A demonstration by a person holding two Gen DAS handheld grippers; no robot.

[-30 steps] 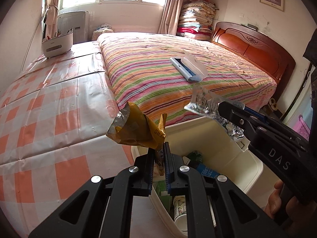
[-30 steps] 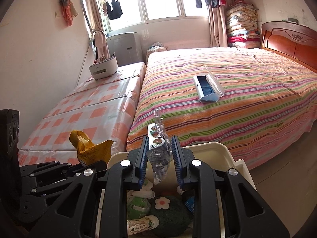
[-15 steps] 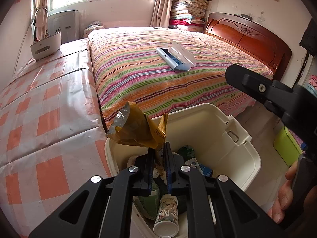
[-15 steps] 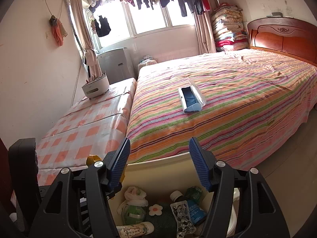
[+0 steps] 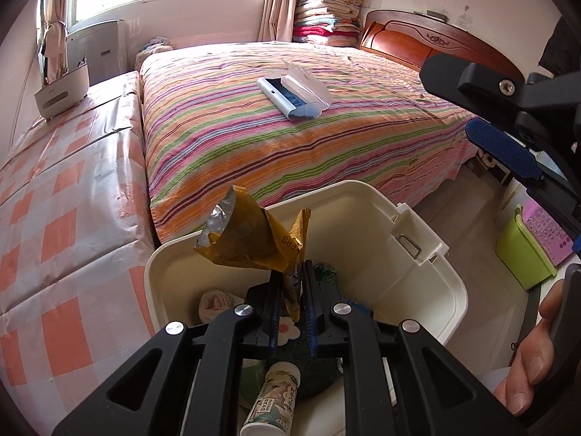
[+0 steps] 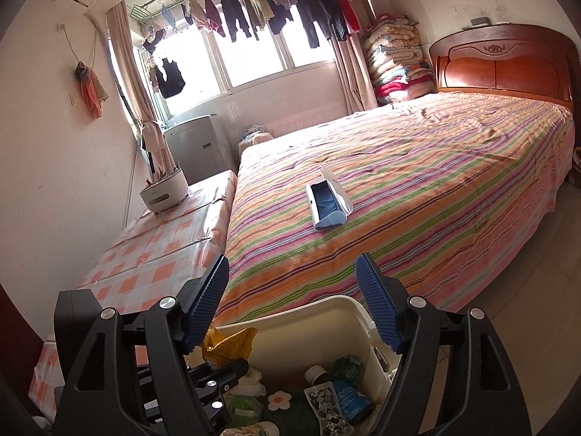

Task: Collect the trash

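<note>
Cream plastic, the bin [image 5: 417,265] sits on the floor at the foot of the striped bed [image 5: 290,138], and it holds a paper cup [image 5: 272,399] lying on its side with a printed label, a silver pouch [image 6: 326,405], a small dark bottle [image 6: 316,372], a blue packet [image 6: 350,398], crumpled tissue [image 5: 214,301] and a green cloth with a white flower [image 6: 277,399]. My left gripper [image 5: 292,312] is pinching a yellow wrapper [image 5: 250,243] by its lower end directly over the bin, so the wrapper stands upright and flares open at the top; I can read "ERS" on its fold. My right gripper [image 6: 292,303] is spread wide and holds nothing, hovering above the bin's near side.
</note>
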